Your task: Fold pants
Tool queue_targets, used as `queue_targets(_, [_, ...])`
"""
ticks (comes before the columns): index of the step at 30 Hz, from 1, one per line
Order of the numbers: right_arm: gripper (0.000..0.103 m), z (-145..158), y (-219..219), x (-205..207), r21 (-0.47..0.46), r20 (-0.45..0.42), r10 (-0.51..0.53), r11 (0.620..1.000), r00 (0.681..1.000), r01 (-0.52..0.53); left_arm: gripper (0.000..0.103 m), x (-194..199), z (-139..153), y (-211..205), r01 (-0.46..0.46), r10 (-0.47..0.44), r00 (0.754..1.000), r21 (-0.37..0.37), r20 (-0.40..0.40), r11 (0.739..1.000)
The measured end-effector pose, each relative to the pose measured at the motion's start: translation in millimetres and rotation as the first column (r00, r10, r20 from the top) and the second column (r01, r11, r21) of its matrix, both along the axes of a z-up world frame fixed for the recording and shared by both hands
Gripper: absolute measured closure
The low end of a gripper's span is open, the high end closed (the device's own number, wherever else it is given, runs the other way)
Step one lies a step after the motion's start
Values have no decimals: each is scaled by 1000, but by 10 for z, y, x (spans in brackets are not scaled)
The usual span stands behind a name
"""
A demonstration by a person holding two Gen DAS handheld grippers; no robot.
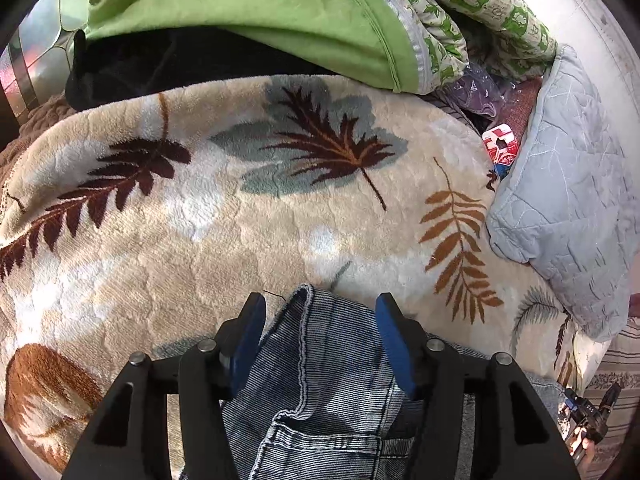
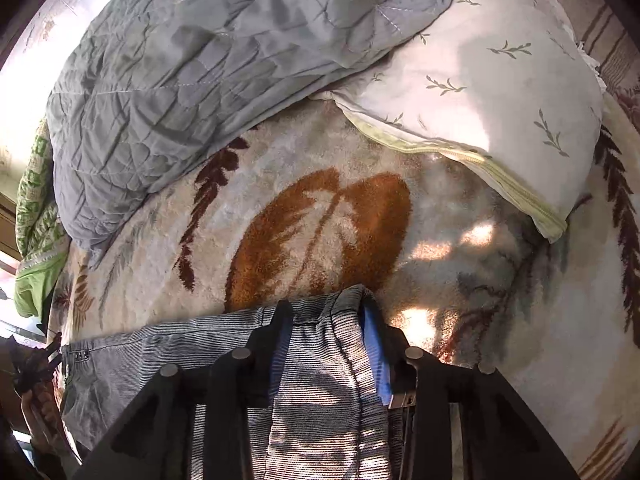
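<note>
On the bed: stripy blue-grey pants point(image 1: 320, 380), spread out on a fluffy leaf blanket point(image 1: 200, 220).

Left tongs point(image 1: 320, 300): pointing down at the bed, blue pads point(image 1: 248, 344) wide apart. Between them, one stitched end of the pants, poking up a little past the tips. A thin gap on one side, between pad and cloth. Let go, not squeezing.

Right tongs point(image 2: 328, 304): pointing down too, at another part of the pants. A bunched hump of cloth between the two fingers, filling the whole space and flopping over the tip of one blue pad point(image 2: 374, 344). Touching both sides. Squeezed or only resting there? Cannot tell. More of the pants lying flat to the left, with small metal hooks at the edge.

Around the pants, farther up the blanket and well apart from them:
- a grey quilt point(image 1: 568, 200), crumpled
- a white pillow point(image 2: 480, 80) with little leaf sprigs and a zip, partly under the quilt
- a green cover point(image 1: 260, 12), heaped at the far side
- a small red and white packet point(image 1: 500, 146), tucked just beside the grey quilt
</note>
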State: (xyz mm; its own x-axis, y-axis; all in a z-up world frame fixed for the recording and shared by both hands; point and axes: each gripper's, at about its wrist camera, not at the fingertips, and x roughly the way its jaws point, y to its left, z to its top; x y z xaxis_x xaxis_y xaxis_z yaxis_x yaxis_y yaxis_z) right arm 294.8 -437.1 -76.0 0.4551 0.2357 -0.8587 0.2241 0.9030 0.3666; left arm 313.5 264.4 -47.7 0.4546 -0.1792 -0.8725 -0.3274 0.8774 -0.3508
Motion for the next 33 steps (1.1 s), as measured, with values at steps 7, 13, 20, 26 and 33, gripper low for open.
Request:
queue_targets(7, [64,-8,34,38,0,-7,-7,1000,1000,7,98,114,-162,-161,23,-23,998,2,-53,1000])
queue_targets(13, [88,53,20,10,-41,25,-9,999,1000,10,101,95,-76,-140,1,-1,1000,7,-6,1000])
queue_targets(20, [88,360,33,-90,-47,112,-22,998,993,28,101,-26,146,-82,-3,4,998,-19,66,1000])
queue_targets(26, [88,573,37,-207,-48,154,-31,998,988,39,101,-194,393,-66,12,-7,992,-40,124,999])
queue_targets(33, [88,866,50,-443,-29,204,-35,999,978,42,101,-591,872,-57,41,-30,978,-50,208,998])
